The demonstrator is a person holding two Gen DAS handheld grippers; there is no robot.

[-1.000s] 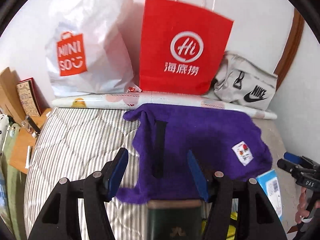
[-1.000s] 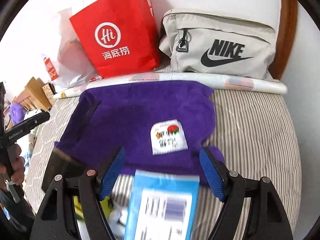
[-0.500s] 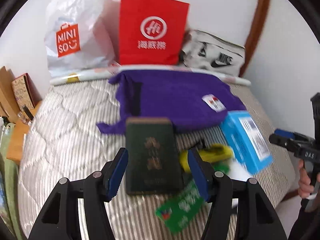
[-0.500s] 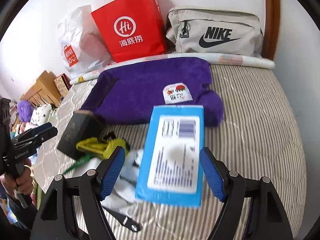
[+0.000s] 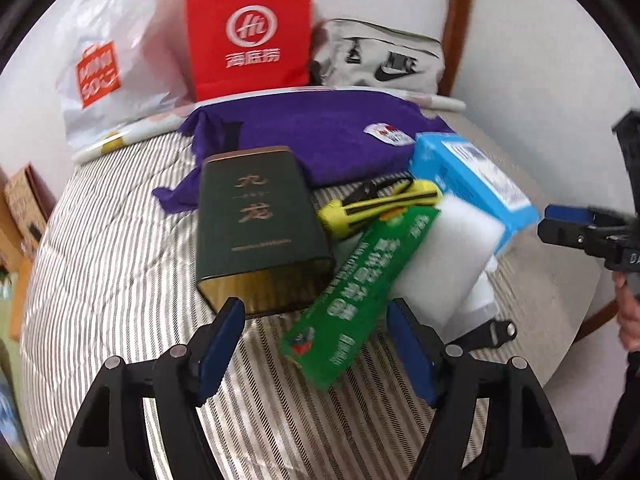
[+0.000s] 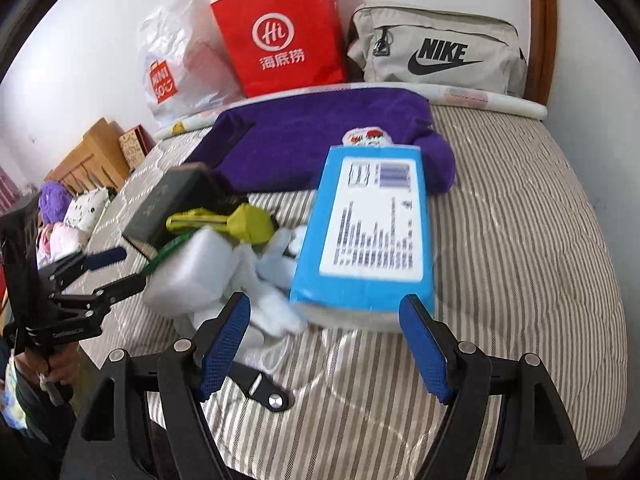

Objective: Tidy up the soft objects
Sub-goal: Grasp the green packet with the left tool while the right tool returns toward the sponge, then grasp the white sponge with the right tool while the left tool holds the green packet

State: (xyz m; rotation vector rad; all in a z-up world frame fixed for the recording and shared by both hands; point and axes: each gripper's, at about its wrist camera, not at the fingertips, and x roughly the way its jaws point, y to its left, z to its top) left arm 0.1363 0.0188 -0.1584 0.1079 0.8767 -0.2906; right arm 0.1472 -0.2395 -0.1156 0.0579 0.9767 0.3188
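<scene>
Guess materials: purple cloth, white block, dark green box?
Purple cloth: fleece or terry by its look, matte, fuzzy nap, limp edges. White block: probably foam sponge, matte, soft rounded corners. Dark green box: rigid card or tin, satin sheen, gilt lettering; can't tell which.

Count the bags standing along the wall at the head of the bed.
3: white plastic bag at left, red paper bag in the middle, grey Nike pouch at right. Others may sit hidden behind them.
</scene>
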